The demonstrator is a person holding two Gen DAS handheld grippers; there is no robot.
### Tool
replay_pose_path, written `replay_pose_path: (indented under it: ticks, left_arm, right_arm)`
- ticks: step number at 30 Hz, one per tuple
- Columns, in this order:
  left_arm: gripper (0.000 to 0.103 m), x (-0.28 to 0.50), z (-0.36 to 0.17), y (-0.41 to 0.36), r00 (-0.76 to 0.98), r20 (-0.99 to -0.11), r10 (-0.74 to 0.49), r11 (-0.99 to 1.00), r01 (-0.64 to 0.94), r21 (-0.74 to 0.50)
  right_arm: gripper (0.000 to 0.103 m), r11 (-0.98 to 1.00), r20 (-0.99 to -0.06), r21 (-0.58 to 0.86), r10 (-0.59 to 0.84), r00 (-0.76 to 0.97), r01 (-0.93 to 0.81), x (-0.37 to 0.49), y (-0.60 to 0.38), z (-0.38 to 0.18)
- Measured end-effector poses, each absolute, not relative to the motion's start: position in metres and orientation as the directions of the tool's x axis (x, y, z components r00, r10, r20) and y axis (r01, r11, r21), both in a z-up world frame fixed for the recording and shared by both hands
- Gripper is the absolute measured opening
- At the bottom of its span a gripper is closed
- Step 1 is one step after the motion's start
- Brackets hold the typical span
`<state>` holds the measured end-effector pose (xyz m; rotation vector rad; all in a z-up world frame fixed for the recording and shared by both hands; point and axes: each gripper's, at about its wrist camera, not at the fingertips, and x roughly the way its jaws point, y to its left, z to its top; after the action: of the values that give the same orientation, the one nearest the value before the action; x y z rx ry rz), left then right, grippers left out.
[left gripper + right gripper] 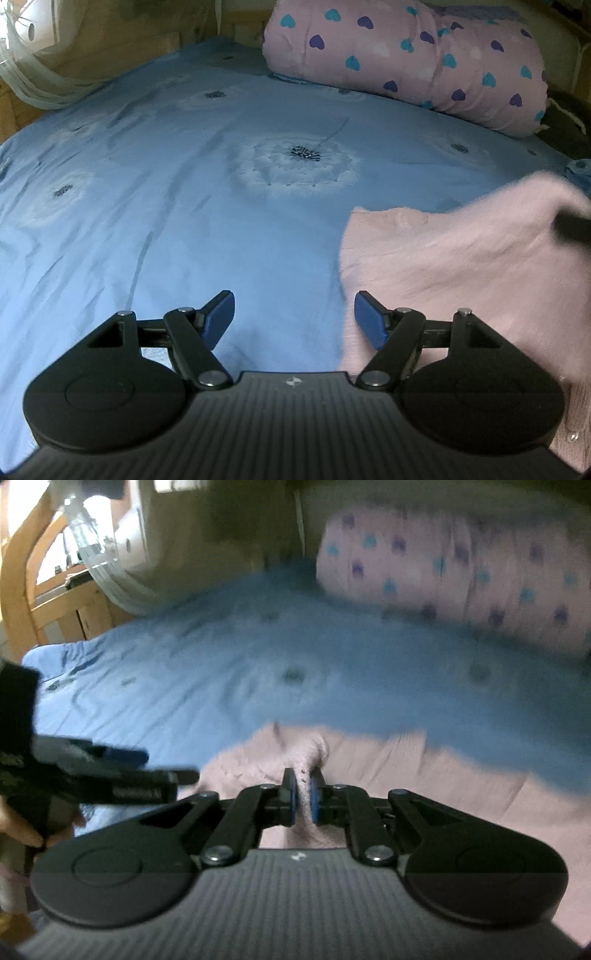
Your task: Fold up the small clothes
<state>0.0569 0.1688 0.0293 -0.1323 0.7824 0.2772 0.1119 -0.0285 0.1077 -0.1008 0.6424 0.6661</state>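
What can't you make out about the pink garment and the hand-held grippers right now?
- Pink garment: its right and lower parts are cut off by the left wrist view's edge.
- Right hand-held gripper: shut on a pinch of garment; motion blur hides the knit detail.
- Left hand-held gripper: open, empty; blurred in the right wrist view.

— Left wrist view?
— Mounted behind the left gripper, close above the blue bedsheet, angled down and forward. Faces the heart-print pillow at the far edge. The pink garment enters at lower right.

— Right wrist view?
— Mounted behind the right gripper, also low, tilted down and forward; picture blurred. The garment fills the near ground.

— Shared ground?
— Both take in the sheet, the pillow and the garment. The right view catches the left gripper at its left edge; the left view shows a dark blurred shape at its right edge, unidentifiable.
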Motion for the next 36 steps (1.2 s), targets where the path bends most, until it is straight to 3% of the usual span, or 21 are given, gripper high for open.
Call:
replay_pose_path:
  ticks: [4, 11, 14, 17, 19, 21, 29, 36]
  left_arm:
    - [0.076, 0.058, 0.028, 0.166, 0.672, -0.715, 0.194, 0.958, -0.286, -0.010]
    - [0.076, 0.062, 0.025, 0.152, 0.676, -0.711, 0.194, 0.967, -0.254, 0.022]
    - [0.076, 0.063, 0.028, 0.143, 0.702, -0.690, 0.177, 0.975, -0.223, 0.023]
    - [0.076, 0.064, 0.030, 0.133, 0.723, -0.676, 0.145, 0.982, -0.186, 0.012]
    - [0.076, 0.065, 0.032, 0.125, 0.733, -0.670, 0.117, 0.987, -0.159, -0.001]
    - [0.076, 0.067, 0.033, 0.120, 0.746, -0.660, 0.084, 0.991, -0.132, -0.023]
    - [0.076, 0.091, 0.031, 0.107, 0.710, -0.704, -0.039, 0.988, -0.078, -0.133]
    - [0.076, 0.102, 0.005, 0.091, 0.673, -0.739, -0.040, 0.996, -0.035, -0.085]
  right_arm:
    - [0.010, 0.831, -0.547, -0.007, 0.463, 0.697, -0.557, 0.115, -0.042, 0.126]
    - [0.013, 0.885, -0.687, -0.099, 0.270, 0.675, -0.455, 0.155, -0.051, 0.072]
    - [0.014, 0.899, -0.733, -0.062, 0.254, 0.632, -0.434, 0.167, -0.051, 0.041]
    - [0.031, 0.919, -0.731, -0.004, 0.267, 0.628, -0.395, 0.165, -0.061, 0.038]
    - [0.056, 0.930, -0.710, 0.035, 0.281, 0.646, -0.366, 0.157, -0.077, 0.048]
    - [0.063, 0.937, -0.687, 0.075, 0.296, 0.664, -0.340, 0.149, -0.096, 0.062]
    - [0.063, 0.920, -0.708, 0.309, 0.391, 0.589, -0.241, 0.114, -0.179, 0.073]
    - [0.063, 0.927, -0.757, 0.266, 0.371, 0.538, -0.265, 0.117, -0.171, 0.034]
